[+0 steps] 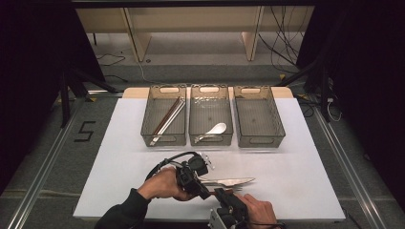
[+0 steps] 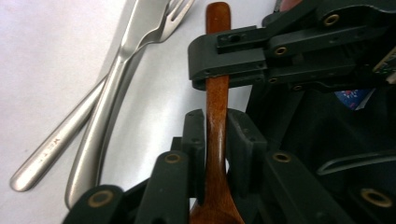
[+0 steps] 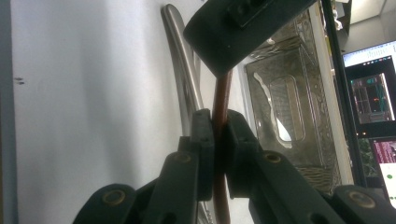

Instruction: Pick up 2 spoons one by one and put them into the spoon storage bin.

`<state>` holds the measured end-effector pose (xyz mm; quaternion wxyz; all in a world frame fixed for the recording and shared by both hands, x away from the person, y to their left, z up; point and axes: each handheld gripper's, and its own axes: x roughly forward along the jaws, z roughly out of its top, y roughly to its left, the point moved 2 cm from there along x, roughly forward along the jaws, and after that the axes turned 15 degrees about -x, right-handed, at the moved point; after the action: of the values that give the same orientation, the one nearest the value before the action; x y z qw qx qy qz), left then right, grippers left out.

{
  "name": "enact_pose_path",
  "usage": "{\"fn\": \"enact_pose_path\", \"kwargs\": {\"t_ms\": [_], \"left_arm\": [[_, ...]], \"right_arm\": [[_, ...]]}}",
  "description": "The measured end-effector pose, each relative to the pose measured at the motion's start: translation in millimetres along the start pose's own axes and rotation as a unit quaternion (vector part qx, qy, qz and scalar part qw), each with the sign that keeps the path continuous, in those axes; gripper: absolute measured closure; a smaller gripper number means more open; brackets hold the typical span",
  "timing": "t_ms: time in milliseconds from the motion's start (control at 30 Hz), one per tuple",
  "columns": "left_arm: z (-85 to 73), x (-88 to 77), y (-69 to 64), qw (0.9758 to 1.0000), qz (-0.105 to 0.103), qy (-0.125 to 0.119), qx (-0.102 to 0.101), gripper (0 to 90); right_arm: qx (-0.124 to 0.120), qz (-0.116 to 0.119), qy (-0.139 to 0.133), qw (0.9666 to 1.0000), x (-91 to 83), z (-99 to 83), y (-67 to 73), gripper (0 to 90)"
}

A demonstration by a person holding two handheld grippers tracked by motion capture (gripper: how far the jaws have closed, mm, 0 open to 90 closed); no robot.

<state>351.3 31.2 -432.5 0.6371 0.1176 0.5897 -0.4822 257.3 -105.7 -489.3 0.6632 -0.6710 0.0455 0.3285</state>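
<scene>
Both tools pinch one brown wooden utensil (image 2: 217, 116): the left tool (image 2: 215, 140) clamps its handle near the bowl end, the right tool (image 3: 220, 140) grips farther along. It hangs just above the white desk (image 1: 119, 157), beside a steel fork (image 2: 140, 42).

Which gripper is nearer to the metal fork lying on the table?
Left. The left gripper lies just beside the fork handle, shut on the wooden spoon. The right gripper grips the same spoon slightly nearer the person.

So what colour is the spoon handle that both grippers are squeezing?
Reddish brown, like polished wood. The spoon handle shows best in the left gripper view.
</scene>
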Motion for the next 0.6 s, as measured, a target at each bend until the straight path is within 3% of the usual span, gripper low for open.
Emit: {"fn": "enact_pose_path", "kwargs": {"t_ms": [100, 367, 500, 600], "left_arm": [[0.6, -2.2, 1.6, 0.9999, 0.005, -0.008, -0.009, 64.1], [0.7, -16.8, 8.3, 0.9983, 0.021, -0.048, -0.027, 46.8], [-0.7, -28.5, 10.7, 0.9957, 0.036, -0.077, -0.037, 39.5], [-1.7, -39.8, 15.5, 0.9923, 0.045, -0.105, -0.048, 35.4]], "right_arm": [[0.000, -0.001, -0.001, 1.0000, -1.3, -0.8, -2.0, 84.4], [0.002, 0.008, 0.003, 1.0000, -1.5, -2.6, -2.5, 84.6], [0.009, 0.008, 0.004, 0.9999, -2.6, -5.2, -3.4, 84.6], [0.016, 0.007, 0.009, 0.9998, -3.6, -7.5, -4.6, 84.6]]}}
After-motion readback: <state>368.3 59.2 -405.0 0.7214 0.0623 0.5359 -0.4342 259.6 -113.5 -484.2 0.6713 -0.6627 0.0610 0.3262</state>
